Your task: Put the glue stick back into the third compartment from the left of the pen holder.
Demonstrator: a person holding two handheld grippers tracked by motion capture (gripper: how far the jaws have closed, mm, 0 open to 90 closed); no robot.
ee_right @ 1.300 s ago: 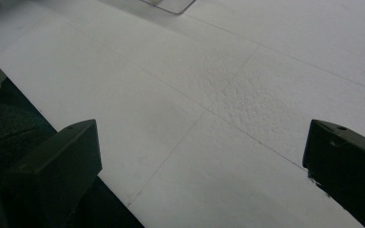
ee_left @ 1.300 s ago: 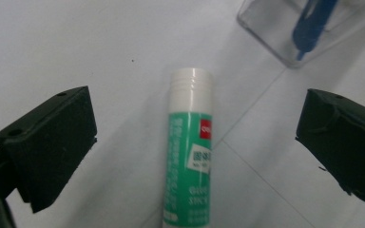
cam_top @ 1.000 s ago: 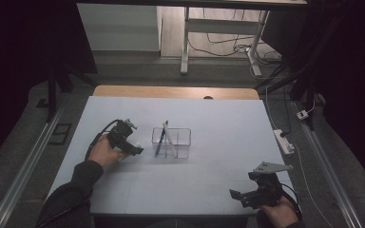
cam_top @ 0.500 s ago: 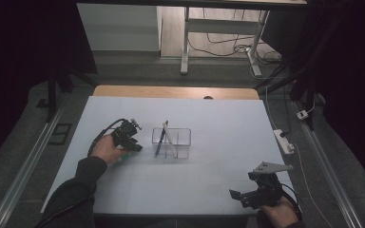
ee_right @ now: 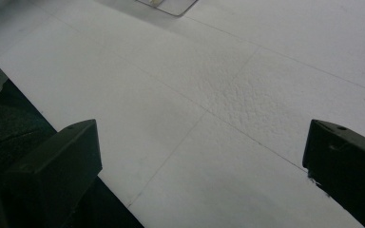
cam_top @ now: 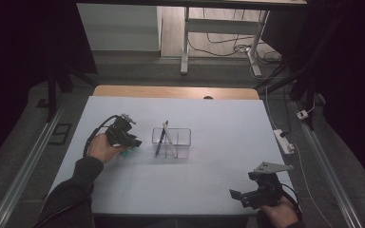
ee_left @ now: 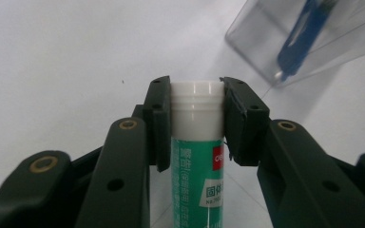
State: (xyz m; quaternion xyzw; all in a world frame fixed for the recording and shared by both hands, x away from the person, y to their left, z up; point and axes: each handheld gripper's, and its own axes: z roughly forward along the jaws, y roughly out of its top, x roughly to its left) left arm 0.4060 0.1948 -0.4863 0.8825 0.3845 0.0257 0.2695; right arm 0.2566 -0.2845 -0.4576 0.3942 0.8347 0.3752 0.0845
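From the high view, the left gripper [cam_top: 129, 140] is working just to the left of the clear plastic two-compartment organizer box [cam_top: 172, 142], with a hint of green showing beneath its jaws. A blue pen [cam_top: 160, 140] and a white pen-like stick [cam_top: 169, 137] are leaning in the box's nearer compartment. The right gripper [cam_top: 240, 195] is resting well apart, near the front edge of the white table [cam_top: 218, 123], so it is offering no support if anything tips.

In the left gripper view, the left gripper [ee_left: 197, 118] has just been closing, and its jaws are now clamping the green-labelled glue stick with a white cap [ee_left: 197, 142]. The pads are pressing on the cap and its ribbed collar, not on the body. I judge this to be the main risk: the cap may pull off or twist under a lift, leaving the tube behind, or the smooth round plastic may swivel between the flat pads. The organizer box [ee_left: 313, 38] is sitting ahead and to the right of the jaws, close enough that a swinging tube could knock it or the blue pen [ee_left: 302, 40] inside.

In the right gripper view, the right gripper [ee_right: 202, 156] is holding its jaws wide apart over bare table [ee_right: 209, 85], gripping nothing.
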